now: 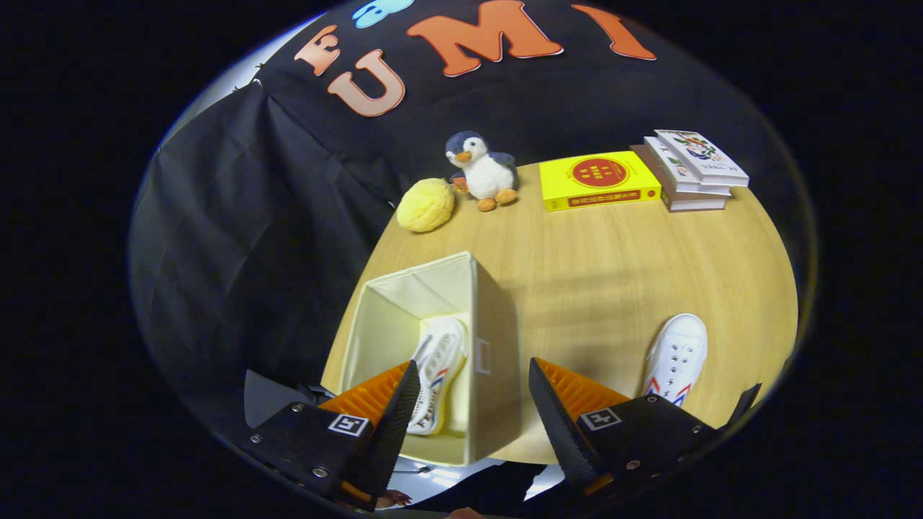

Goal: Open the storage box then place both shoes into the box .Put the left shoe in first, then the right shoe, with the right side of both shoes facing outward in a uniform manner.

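I see one white sneaker (438, 375) lying inside the open cream storage box (497, 339) at the tabletop's (613, 259) left edge; the other sneaker (678, 358) sits toward its right edge. My gripper (472, 378) hangs spread wide, empty, above the box. A plush penguin (482, 171) and yellow book (598, 180) line the far edge.

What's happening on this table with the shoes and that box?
A person is packing shoes with a handheld gripper. The cream storage box is open, and one white shoe already lies inside. The second shoe rests on the wooden table, off to the right. The jaws are open and empty above the box.
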A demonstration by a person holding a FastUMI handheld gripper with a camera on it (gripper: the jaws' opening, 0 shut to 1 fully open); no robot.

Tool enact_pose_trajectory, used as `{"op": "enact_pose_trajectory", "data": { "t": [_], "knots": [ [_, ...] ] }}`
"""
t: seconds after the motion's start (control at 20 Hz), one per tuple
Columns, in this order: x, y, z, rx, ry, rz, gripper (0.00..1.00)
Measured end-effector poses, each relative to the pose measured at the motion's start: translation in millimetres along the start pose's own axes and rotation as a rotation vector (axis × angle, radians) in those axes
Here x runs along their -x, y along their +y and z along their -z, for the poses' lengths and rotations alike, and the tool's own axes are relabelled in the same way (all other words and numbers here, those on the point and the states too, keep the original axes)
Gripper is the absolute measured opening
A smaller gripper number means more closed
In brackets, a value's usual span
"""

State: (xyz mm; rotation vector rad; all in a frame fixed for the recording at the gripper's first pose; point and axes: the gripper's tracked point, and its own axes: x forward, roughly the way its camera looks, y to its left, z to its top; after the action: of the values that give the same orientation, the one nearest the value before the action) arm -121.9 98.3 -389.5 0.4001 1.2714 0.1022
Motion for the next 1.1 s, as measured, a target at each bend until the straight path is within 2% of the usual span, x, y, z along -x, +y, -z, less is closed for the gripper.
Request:
{"op": "enact_pose_trajectory", "data": {
  "t": [0.3,0.45,0.75,1.1],
  "knots": [
    [21,-124,36,-0.011,-0.006,0.262,0.93],
    [29,-168,65,-0.008,0.027,0.359,0.92],
    [29,-214,115,-0.015,0.1,0.444,0.89],
    [7,-220,132,0.013,0.132,0.431,0.87]
  ]
}}
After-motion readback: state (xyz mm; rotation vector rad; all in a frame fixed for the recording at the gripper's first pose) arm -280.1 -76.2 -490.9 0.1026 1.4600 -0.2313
